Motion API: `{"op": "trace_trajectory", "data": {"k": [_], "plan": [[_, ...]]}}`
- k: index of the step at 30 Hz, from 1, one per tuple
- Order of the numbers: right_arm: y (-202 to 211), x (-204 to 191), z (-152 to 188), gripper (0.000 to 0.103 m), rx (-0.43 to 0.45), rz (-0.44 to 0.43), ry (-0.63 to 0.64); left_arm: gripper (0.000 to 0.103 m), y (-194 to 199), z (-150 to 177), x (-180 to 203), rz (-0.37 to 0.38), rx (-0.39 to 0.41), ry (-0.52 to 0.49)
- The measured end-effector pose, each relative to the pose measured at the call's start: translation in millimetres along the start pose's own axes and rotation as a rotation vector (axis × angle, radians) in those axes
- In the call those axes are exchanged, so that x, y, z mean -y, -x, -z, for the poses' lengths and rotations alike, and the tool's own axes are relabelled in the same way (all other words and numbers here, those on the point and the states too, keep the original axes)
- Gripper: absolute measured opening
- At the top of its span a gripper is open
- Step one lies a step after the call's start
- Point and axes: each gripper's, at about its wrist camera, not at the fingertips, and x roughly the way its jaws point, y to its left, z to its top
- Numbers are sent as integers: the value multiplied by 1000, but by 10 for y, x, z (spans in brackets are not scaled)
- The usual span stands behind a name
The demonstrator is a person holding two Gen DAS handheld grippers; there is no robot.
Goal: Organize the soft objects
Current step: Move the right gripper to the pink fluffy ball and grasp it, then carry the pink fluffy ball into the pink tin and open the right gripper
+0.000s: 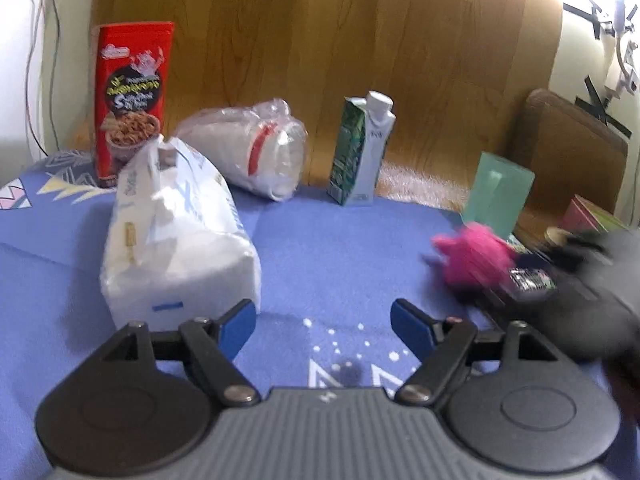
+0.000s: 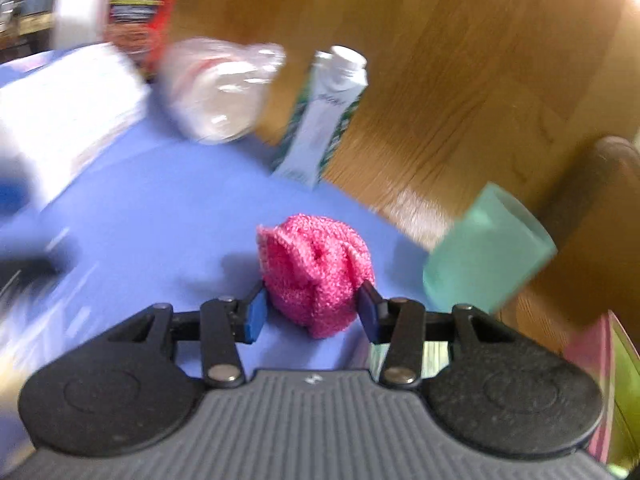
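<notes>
Left gripper [image 1: 323, 330]: jaws held wide apart, nothing between the blue pads [image 1: 239, 330], only bare blue cloth [image 1: 320, 248] seen through the gap.

White tissue pack [image 1: 176, 240] is sat just ahead and left of the left finger, close to its tip; contact cannot be confirmed. Beyond the pack a red snack box [image 1: 130, 100] is stood upright, and a clear bag of white rolls [image 1: 256, 148] is laid on its side next to it. A green-and-white carton [image 1: 360, 152] is stood straight ahead at the far edge of the cloth. A mint cup [image 1: 500, 196] is placed ahead and right.

Right gripper [image 2: 314, 314]: jaws partly closed around the pink knitted scrubber [image 2: 316, 276], which is sat between the two pads, bulging forward past the tips. Both pads are seen at the scrubber's sides; the right one appears to touch, firm pressure cannot be judged through blur. Scrubber's underside appears to be resting on the cloth. In the left wrist view the scrubber is seen to the right, blurred, with the right gripper behind it.
</notes>
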Motion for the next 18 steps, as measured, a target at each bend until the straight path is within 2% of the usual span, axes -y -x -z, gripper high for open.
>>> {"op": "trace_trajectory", "data": {"k": [2, 5, 7, 10, 13, 18], "plan": [[381, -65, 242, 49, 21, -30, 11, 78, -4, 17, 66, 1, -3, -34], [772, -144, 556, 46, 34, -95, -38, 82, 1, 60, 230, -7, -6, -119], [1027, -181, 795, 46, 54, -96, -78, 85, 12, 105, 332, 14, -35, -140], [1314, -144, 1075, 47, 73, -71, -167, 88, 90, 161, 426, 129, -89, -83], [1403, -124, 1306, 48, 86, -32, -229, 94, 269, 208, 561, 257, -95, -35], [1436, -32, 1452, 49, 109, -32, -300, 102, 523, 255, 977, 436, -110, -90]]}}
